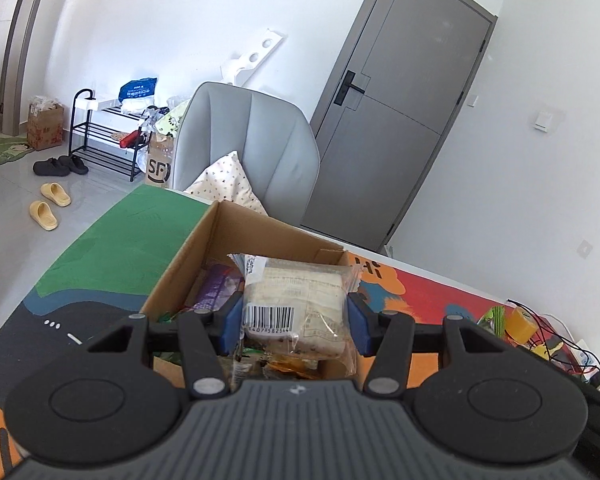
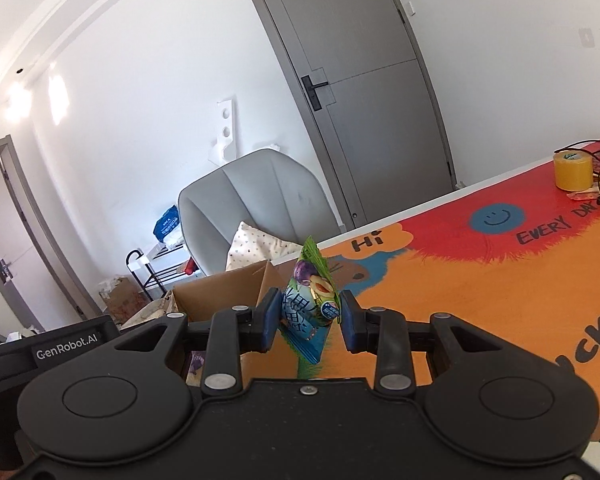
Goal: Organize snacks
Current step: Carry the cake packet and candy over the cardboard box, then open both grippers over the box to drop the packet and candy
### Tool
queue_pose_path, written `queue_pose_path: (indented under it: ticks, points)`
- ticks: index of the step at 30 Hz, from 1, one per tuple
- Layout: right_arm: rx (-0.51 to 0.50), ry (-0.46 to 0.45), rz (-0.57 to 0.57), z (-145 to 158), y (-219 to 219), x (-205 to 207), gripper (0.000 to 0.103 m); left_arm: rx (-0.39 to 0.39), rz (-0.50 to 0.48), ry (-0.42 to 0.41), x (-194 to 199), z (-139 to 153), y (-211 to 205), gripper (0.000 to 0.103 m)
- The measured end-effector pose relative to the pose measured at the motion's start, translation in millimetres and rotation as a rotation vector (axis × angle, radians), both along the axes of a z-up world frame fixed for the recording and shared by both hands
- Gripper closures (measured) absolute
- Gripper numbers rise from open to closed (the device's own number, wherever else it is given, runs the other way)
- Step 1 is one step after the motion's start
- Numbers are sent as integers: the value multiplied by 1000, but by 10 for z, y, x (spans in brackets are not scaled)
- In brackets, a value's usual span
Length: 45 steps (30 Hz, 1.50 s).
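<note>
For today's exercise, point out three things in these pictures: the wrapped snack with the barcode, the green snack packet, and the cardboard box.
Wrapped snack [image 1: 296,300]: left wrist view, middle of the clear wrapper.
Green snack packet [image 2: 310,304]: right wrist view, printed front face.
Cardboard box [image 1: 256,228]: left wrist view, inside of its far wall.
</note>
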State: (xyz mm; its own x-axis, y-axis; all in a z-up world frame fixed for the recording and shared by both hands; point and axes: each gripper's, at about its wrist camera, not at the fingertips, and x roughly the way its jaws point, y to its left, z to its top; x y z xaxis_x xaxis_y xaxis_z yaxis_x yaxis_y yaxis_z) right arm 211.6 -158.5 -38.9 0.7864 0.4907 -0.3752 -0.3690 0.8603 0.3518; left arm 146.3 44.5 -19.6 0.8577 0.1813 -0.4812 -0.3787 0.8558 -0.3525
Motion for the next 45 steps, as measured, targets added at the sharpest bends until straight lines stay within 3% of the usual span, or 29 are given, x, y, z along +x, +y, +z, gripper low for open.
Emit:
queue_pose_path:
  ticks: [14, 17, 19, 21, 37, 39, 42, 45]
  points:
    - [-16, 15, 68, -13, 427, 129, 71, -40, 40, 35, 140, -145, 374, 50]
    - [-22, 21, 85, -16, 521, 153, 71, -59, 23, 40, 155, -148, 429, 47]
    - [-28, 23, 94, -12, 587, 170, 71, -57, 18, 13, 119, -114, 457, 38]
    - [-31, 25, 100, -6, 646, 183, 71, -38, 44, -3, 74, -70, 499, 33]
    - [-51, 14, 176, 126, 1225, 291, 69, -51, 179, -14, -182, 36, 1061, 28]
    - [-49, 5, 187, 140, 1298, 304, 63, -52, 197, -14, -211, 46, 1131, 26]
    - [-51, 16, 182, 151, 1341, 311, 32, -56, 219, -9, -243, 46, 1217, 23]
    - [-60, 18, 177, 158, 1305, 277, 31, -59, 244, 1, -261, 40, 1262, 18]
